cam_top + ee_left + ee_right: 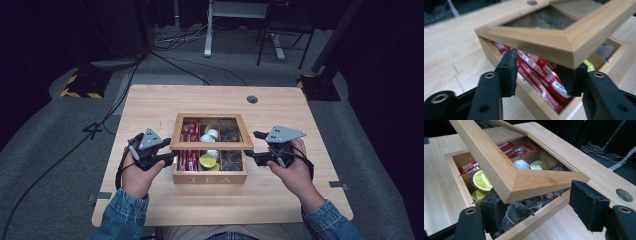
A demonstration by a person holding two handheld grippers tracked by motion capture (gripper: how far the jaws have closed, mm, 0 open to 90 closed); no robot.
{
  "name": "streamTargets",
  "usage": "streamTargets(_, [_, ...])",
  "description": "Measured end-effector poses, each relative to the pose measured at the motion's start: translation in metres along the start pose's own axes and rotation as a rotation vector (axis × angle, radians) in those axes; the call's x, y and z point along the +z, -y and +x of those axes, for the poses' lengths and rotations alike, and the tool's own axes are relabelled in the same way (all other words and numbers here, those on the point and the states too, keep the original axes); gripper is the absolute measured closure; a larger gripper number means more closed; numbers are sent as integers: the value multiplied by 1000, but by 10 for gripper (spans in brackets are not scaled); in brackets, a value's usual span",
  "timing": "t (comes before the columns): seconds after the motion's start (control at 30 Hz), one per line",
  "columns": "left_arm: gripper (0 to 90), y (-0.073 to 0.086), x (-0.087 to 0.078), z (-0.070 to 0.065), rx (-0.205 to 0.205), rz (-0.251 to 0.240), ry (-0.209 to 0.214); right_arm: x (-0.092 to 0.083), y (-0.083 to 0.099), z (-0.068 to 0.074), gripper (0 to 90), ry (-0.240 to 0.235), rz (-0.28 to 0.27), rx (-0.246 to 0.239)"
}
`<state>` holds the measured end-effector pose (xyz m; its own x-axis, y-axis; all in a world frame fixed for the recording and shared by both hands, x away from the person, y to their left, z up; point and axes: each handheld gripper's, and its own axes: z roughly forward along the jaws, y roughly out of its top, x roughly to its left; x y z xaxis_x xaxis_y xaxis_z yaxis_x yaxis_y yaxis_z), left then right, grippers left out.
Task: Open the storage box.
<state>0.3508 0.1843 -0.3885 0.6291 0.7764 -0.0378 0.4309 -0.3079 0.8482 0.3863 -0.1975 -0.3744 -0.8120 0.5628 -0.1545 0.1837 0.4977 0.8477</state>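
— Grey carpet and dark surroundings ring a pale wooden worktop. What stands on it?

— One wooden box, at the middle of the worktop near the person's edge. Its front wall reads "TEA". The framed glass lid is lifted at the front, tilted above the compartments.

— And inside?

— Red sachets with white print, too blurred to read, fill the left compartments. Round pods with yellow-green tops, and white ones, sit in the middle ones. Dark wrapped tea bags lie in the right ones; one bears a small red round label I cannot read.

— The left tool?

— Its jaws stand apart around the lid's front left corner. One pad sits under the frame's edge and the other is clear of the wood, so it is released, not clenched.

— The right tool?

— Jaws apart at the lid's front right corner; the pad on the right side of its own view is just beside the frame, not touching. The other pad is under the lid. Released as well.
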Motion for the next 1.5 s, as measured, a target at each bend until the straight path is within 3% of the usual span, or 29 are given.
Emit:
streamTargets(0.33, [424,5,-8,3,5,-19,-47,-2,-16,-7,392,-13,-34,-23])
streamTargets(0.43, [392,8,-8,3,14,-12,-62,-1,-20,-11,394,-21,-41,-22])
streamTargets(0.47, [384,10,-8,3,33,2,-74,-1,-24,-14,402,-26,-48,-17])
streamTargets(0.63, [364,15,-9,2,46,22,-79,-1,-34,-22,422,-30,-67,3])
streamTargets(0.87, [352,25,-17,10,13,45,-94,3,-48,-31,477,-55,-73,-7])
streamTargets(0.9, [352,27,-18,11,6,49,-98,4,-54,-33,493,-47,-73,-25])
streamTargets(1.07, [351,31,-21,17,-19,49,-115,6,-63,-40,507,-41,-74,-28])
streamTargets(1.23, [349,34,-20,22,-37,48,-102,8,-78,-49,533,4,-73,-14])
streamTargets(1.5, [348,38,-20,28,-62,37,-84,19,-90,-64,538,33,-98,24])
